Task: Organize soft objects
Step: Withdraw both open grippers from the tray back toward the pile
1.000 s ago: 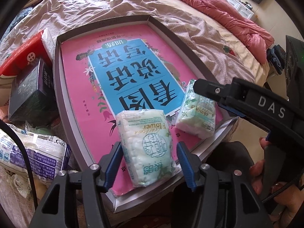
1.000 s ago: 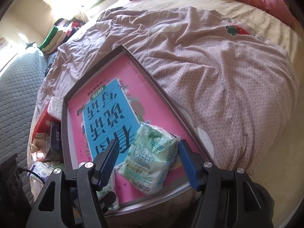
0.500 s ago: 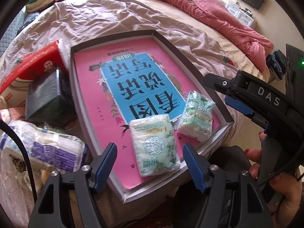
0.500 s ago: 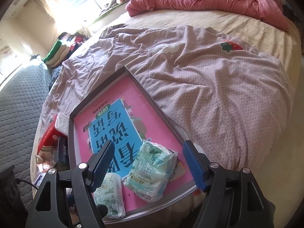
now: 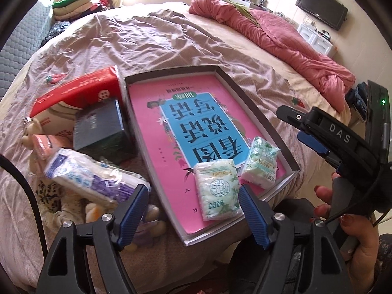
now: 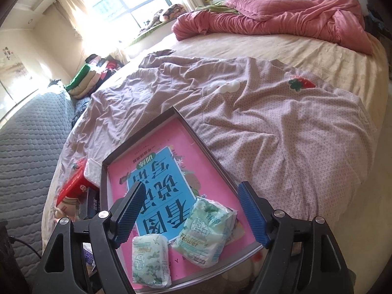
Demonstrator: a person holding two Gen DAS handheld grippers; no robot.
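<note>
- My shallow grey tray (image 5: 267, 122) lies on the crumpled pinkish bedsheet (image 5: 152, 39).
- Two white-green tissue packs, one (image 5: 216, 193) beside the other (image 5: 262, 163), sit at its near end.
- Left of it, possibly touching, a dark box (image 5: 100, 129).

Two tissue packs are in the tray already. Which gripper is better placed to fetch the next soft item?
Probably the left gripper: open and empty, with the blue-and-white pack and other loose items on its side of the tray. The right gripper faces only bedding.

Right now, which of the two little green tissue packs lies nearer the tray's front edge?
The left pack, next to the left gripper; the other pack sits further back, by the tray's right wall.
</note>
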